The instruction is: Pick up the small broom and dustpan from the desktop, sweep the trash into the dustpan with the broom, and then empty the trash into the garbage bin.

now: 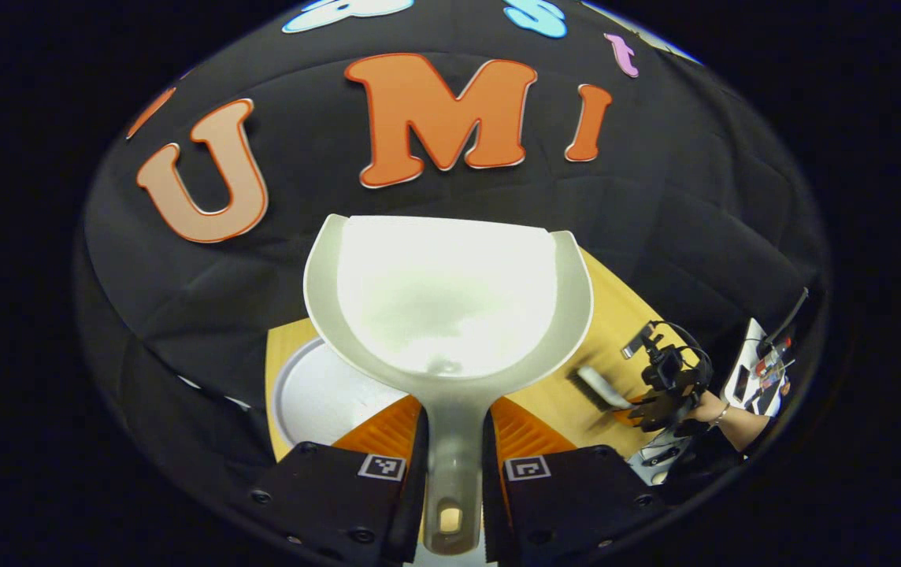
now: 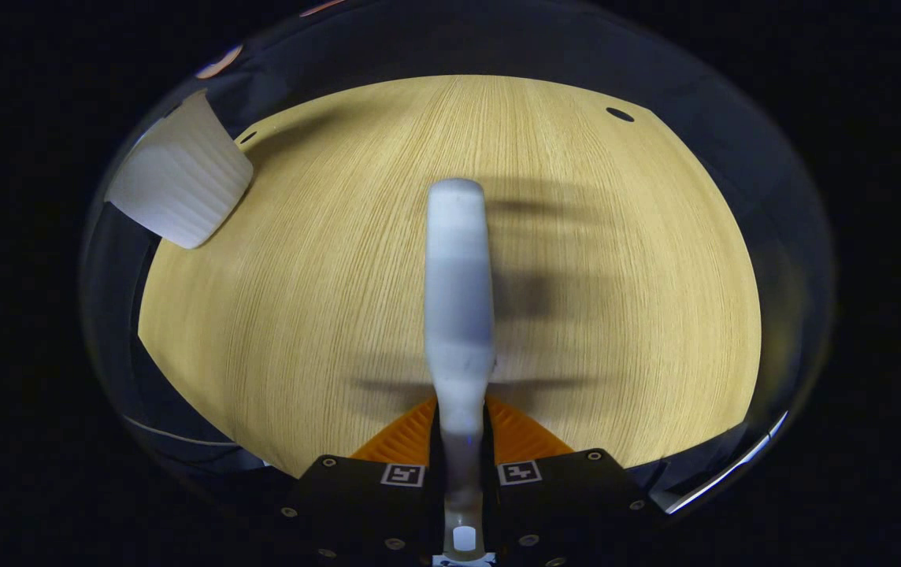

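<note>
My left gripper is shut on the handle of a pale grey dustpan, which I hold up with its scoop facing the camera. No trash shows inside the scoop. Below it, at the lower left, lies the round white garbage bin. Farther right, the right gripper holds the small broom over the wooden table. In the right gripper view, my right gripper is shut on the white broom, which points forward over the table. The ribbed white bin stands at the upper left.
A hand holds the right gripper at the table's right side, beside a white device with cables. Black cloth wall surrounds the table. A small dark hole marks the tabletop's far right.
</note>
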